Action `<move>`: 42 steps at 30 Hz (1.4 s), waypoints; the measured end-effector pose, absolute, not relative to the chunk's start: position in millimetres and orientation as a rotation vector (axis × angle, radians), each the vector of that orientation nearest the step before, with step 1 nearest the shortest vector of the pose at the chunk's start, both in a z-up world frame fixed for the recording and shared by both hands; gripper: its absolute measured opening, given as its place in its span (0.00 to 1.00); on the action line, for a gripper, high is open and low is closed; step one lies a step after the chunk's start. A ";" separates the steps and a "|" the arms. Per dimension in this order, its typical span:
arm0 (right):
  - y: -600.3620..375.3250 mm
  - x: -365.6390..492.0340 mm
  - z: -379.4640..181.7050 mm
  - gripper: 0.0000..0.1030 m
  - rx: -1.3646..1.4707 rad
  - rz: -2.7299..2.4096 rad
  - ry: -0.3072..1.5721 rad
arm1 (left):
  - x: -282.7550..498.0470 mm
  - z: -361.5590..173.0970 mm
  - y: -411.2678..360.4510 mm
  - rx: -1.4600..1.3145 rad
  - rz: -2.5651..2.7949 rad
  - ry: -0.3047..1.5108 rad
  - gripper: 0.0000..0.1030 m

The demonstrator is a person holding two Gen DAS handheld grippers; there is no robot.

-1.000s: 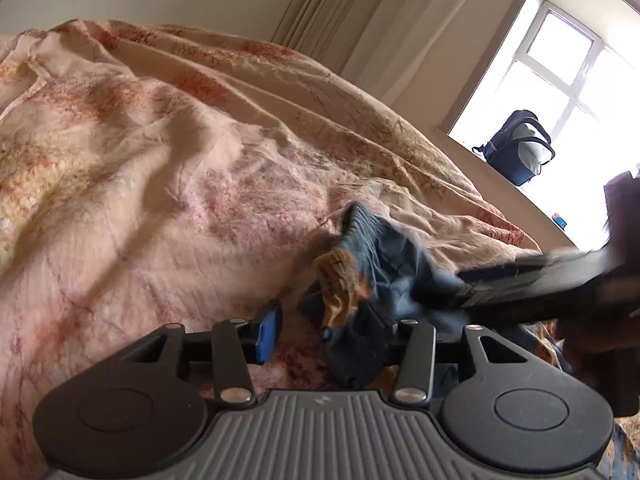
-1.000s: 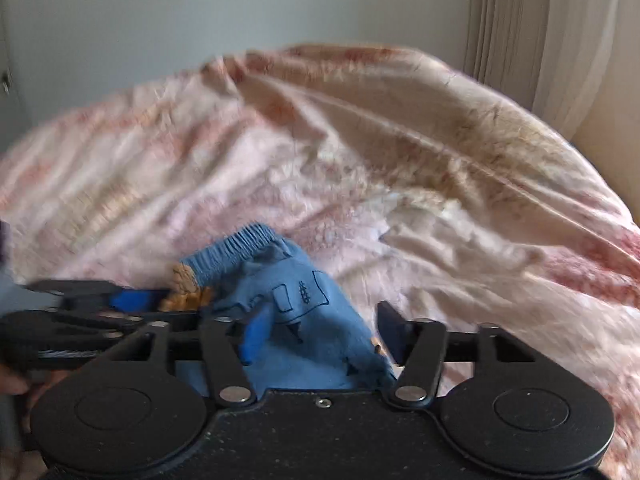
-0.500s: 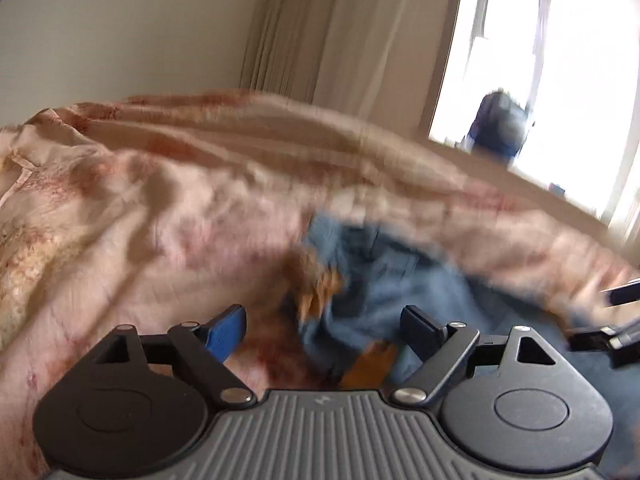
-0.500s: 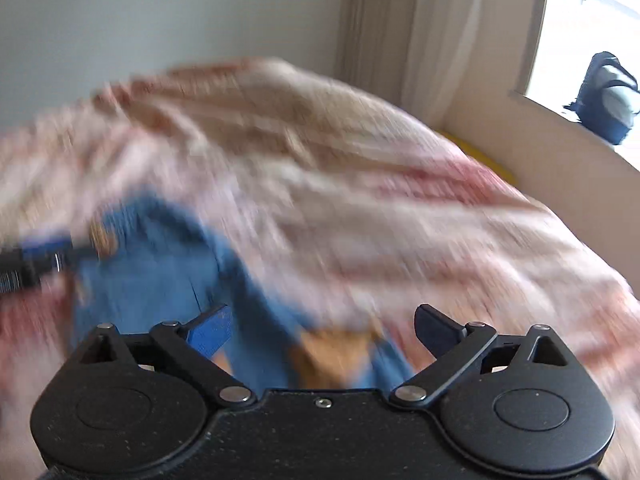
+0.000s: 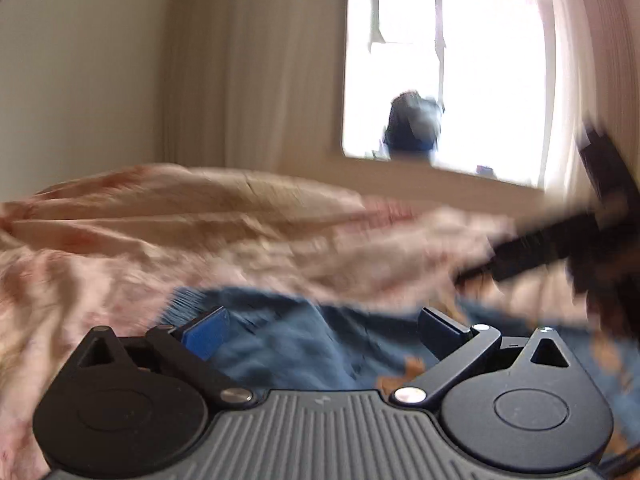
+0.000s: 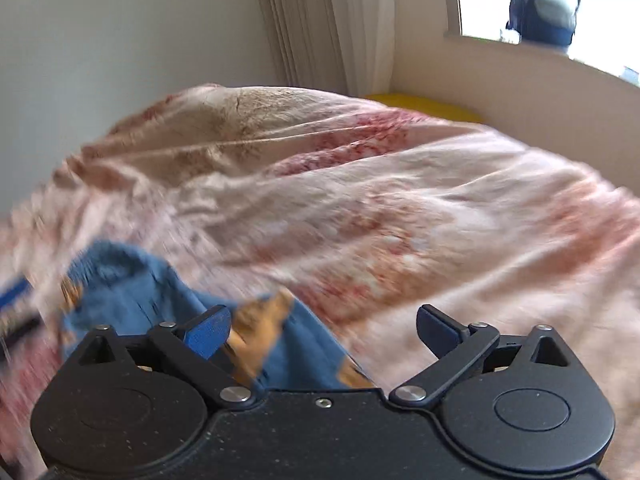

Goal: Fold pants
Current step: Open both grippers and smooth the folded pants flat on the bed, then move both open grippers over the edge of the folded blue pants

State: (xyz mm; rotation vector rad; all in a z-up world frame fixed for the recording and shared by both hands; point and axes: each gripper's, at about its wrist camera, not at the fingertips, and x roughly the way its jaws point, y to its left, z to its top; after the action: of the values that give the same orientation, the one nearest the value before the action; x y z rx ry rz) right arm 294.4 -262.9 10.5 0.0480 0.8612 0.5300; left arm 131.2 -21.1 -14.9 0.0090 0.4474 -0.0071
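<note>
The blue pants (image 5: 288,344) with orange patches lie rumpled on the pink floral bed cover (image 5: 160,220). My left gripper (image 5: 324,328) hovers just above them, its jaws opening wide and the pads clear of the cloth. My right gripper (image 6: 323,326) is open too, its jaws closing slightly. Part of the pants (image 6: 132,280) lies under its left finger and bare bed cover (image 6: 400,200) under the rest. The right gripper (image 5: 560,240) shows as a dark blur at the right of the left wrist view. The left gripper's blue pad (image 6: 14,296) shows at the right wrist view's left edge.
A bright window stands beyond the bed, with a dark backpack (image 5: 414,126) (image 6: 544,4) on its sill. Cream curtains (image 5: 248,60) hang beside a plain wall. Something yellow (image 6: 424,102) lies past the bed's far edge.
Both grippers' jaws have spread and come off the pants, which now lie loose on the bed. Both grippers rolled and swung toward the window, and the right one drew away to the right.
</note>
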 end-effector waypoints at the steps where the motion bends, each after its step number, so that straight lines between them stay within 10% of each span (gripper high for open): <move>1: -261.2 300.3 7.5 0.81 0.072 0.538 0.874 | 138.3 -22.3 -27.5 0.050 0.009 0.503 0.98; 4: -256.9 315.6 -6.5 0.50 0.144 0.579 0.948 | 139.8 -45.4 -29.8 0.113 0.040 0.631 0.97; 8: -250.0 317.2 -15.6 0.50 0.131 0.685 1.002 | 122.6 -60.0 -18.9 0.092 0.054 0.652 1.00; 11: -239.1 319.0 -17.2 0.11 0.068 0.638 1.002 | 123.4 -63.3 -20.4 0.109 0.072 0.694 1.00; 16: -234.1 318.5 -11.0 0.07 -0.031 0.498 0.916 | 118.0 -63.1 -26.5 0.121 0.115 0.730 1.00; 20: -268.8 296.4 3.9 0.35 0.047 0.449 0.843 | 114.6 -46.7 -20.9 0.057 0.117 0.758 1.00; 22: -294.9 261.9 16.7 0.79 0.064 0.443 0.793 | 110.8 -34.8 -23.8 0.066 0.109 0.733 1.00; 23: -305.8 241.2 21.9 0.84 0.040 0.429 0.773 | 108.9 -30.2 -26.8 0.074 0.102 0.706 1.00; 42: -525.1 -57.5 -6.1 0.99 0.295 -0.180 0.403 | 95.4 -1.7 -163.4 0.424 -0.115 0.586 1.00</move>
State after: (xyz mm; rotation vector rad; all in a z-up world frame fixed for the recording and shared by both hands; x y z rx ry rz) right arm -57.5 -525.1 -6.1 0.2953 0.4031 -0.1797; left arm 95.4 -163.4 -1.7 0.4241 0.5857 -0.1147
